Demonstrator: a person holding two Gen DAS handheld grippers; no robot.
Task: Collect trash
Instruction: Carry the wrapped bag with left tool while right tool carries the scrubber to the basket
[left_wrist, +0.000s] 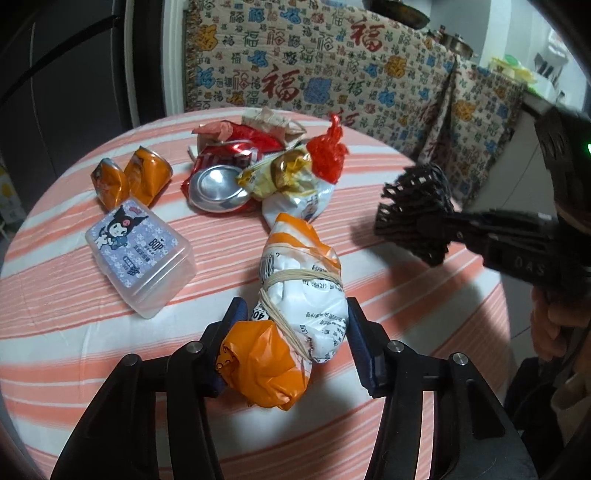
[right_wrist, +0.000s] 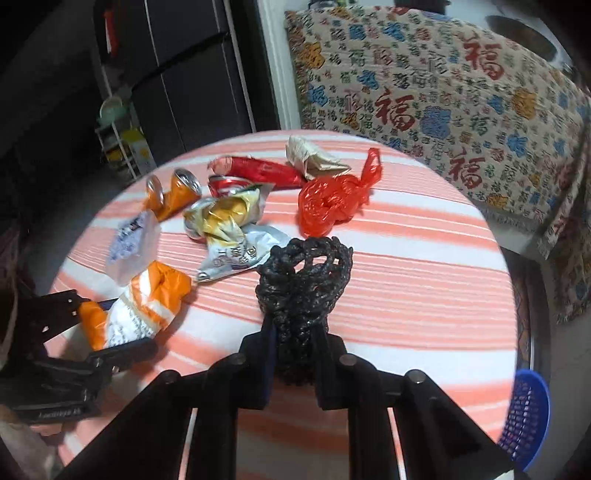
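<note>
Nearest the person, the left gripper (left_wrist: 291, 343) has its jaws spread wide around a white-and-orange wrapper bundle (left_wrist: 295, 314) tied with a rubber band. The left pad appears to touch the orange end; the right pad stands just clear. The bundle lies on the striped tablecloth (left_wrist: 74, 332), not yet gripped.

The right gripper (right_wrist: 293, 354) is clamped on a black foam net (right_wrist: 303, 280), held above the cloth.

Judgement: pickup is in hand on both sides. The left jaws need to close on the bundle's middle, and the net wants carrying to the blue basket (right_wrist: 528, 417) at the table's right edge.

Farther out lie a clear plastic box (left_wrist: 142, 254), a crushed orange can (left_wrist: 129, 179), a flattened red can (left_wrist: 218, 184), foil wrappers (left_wrist: 280, 177) and a knotted red bag (left_wrist: 327, 155), all uncollected.
</note>
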